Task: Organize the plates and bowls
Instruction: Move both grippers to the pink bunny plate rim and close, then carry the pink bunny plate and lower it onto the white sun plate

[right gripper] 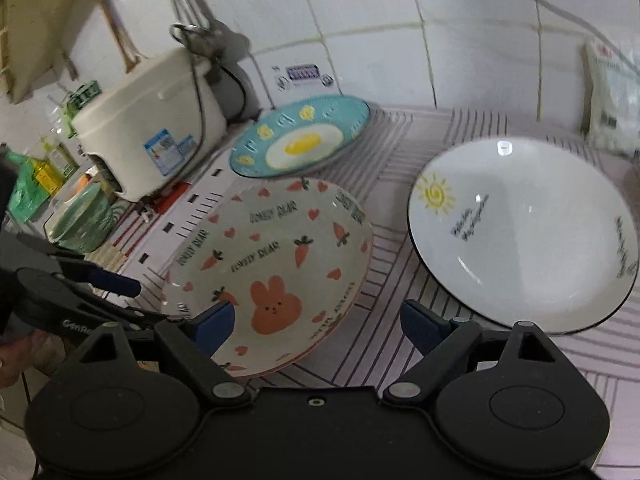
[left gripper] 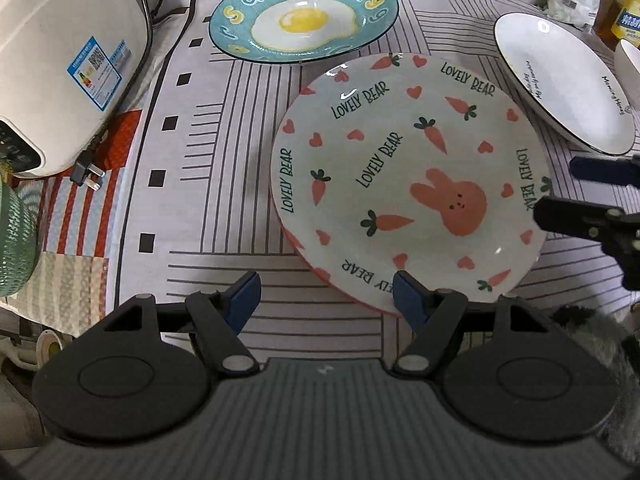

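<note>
Now, with both my left gripper (left gripper: 326, 294) and right gripper (right gripper: 318, 326) gaping and empty over the bunny plate (left gripper: 408, 184) lying mid-bench on the striped mat (left gripper: 224, 152), I should pinch opposite rims squarely and lift level.

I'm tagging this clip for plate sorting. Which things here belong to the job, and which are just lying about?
Belong to the job:
bunny plate
egg plate
white sun plate
green bowl
left gripper, open
right gripper, open

Just lying about:
rice cooker
its plug
white bag
</note>
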`<act>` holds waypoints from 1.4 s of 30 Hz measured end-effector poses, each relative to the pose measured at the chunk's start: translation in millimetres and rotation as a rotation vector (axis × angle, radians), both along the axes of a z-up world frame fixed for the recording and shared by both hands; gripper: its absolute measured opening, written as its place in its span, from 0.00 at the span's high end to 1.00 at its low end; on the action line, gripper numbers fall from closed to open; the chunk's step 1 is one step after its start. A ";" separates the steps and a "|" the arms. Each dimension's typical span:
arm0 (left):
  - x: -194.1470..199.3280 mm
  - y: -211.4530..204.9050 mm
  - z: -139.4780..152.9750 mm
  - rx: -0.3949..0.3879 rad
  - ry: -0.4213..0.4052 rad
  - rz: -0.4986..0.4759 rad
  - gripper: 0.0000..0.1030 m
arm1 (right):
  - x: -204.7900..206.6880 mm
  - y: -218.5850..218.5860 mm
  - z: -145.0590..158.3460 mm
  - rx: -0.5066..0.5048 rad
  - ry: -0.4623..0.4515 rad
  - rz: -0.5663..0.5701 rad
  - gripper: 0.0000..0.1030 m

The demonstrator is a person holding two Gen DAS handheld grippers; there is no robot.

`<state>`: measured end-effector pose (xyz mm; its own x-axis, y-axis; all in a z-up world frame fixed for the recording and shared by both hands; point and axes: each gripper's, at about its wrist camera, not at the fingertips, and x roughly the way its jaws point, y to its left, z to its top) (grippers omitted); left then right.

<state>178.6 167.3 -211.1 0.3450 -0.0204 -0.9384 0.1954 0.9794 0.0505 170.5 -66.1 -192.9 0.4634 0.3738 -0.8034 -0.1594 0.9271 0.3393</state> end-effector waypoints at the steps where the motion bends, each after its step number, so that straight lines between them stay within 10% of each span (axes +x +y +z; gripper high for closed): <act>1: 1.6 0.6 -1.5 -0.003 0.002 0.003 0.30 | 1.5 -0.6 -4.0 0.010 0.013 -0.006 0.12; 11: 14.4 6.0 -14.0 -0.046 0.007 0.004 0.30 | 7.2 1.4 -28.6 0.074 0.049 -0.033 0.34; 23: 22.3 7.9 -13.7 -0.070 -0.028 0.007 0.59 | 8.3 -3.6 -38.7 0.120 0.042 -0.092 0.80; 42: 30.4 16.0 -14.8 -0.097 -0.016 0.011 0.65 | 10.4 -3.2 -37.6 0.117 0.022 -0.045 0.80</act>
<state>209.0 183.3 -225.8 0.3605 -0.1074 -0.9266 0.1845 0.9819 -0.0421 180.9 -69.3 -230.6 0.4650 0.4444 -0.7657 -0.1096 0.8871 0.4483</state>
